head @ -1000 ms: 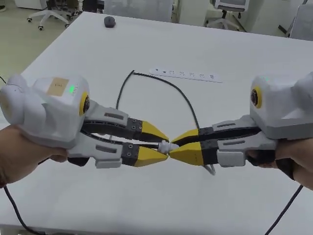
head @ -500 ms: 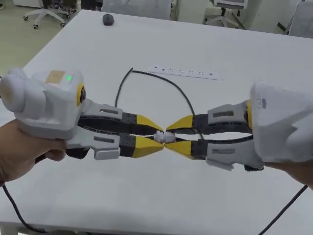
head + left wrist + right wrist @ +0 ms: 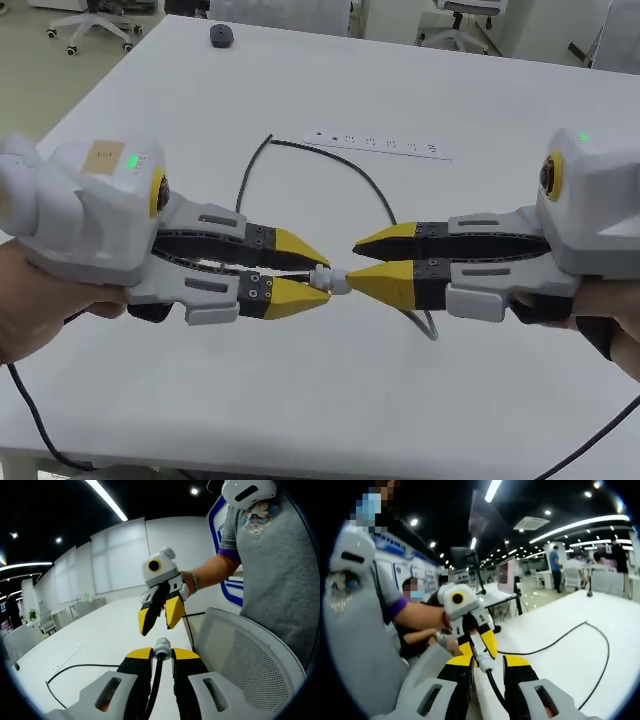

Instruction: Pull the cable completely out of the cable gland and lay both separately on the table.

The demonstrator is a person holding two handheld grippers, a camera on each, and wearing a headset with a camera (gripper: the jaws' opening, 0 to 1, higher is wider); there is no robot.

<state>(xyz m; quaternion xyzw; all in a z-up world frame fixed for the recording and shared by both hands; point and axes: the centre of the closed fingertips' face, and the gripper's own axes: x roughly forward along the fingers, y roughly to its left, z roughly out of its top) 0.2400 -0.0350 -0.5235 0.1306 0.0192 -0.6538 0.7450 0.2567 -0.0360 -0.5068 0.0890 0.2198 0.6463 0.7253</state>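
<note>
1. Here, the white cable gland (image 3: 335, 281) is pinched between the jaws of the left gripper (image 3: 324, 277), above the table (image 3: 300, 400).
2. The black cable (image 3: 156, 680) is threaded through it.
3. The right gripper (image 3: 353, 260) is held just right, jaws spread.

The left gripper (image 3: 325, 277) and right gripper (image 3: 353, 261) have white housings, dark grey arms, yellow wedge jaws. Upper left: green lamp (image 3: 131, 161), tan label (image 3: 105, 155). Person wears grey shirt (image 3: 280, 580), purple sleeve hem (image 3: 227, 555), white headset (image 3: 248, 491).
</note>
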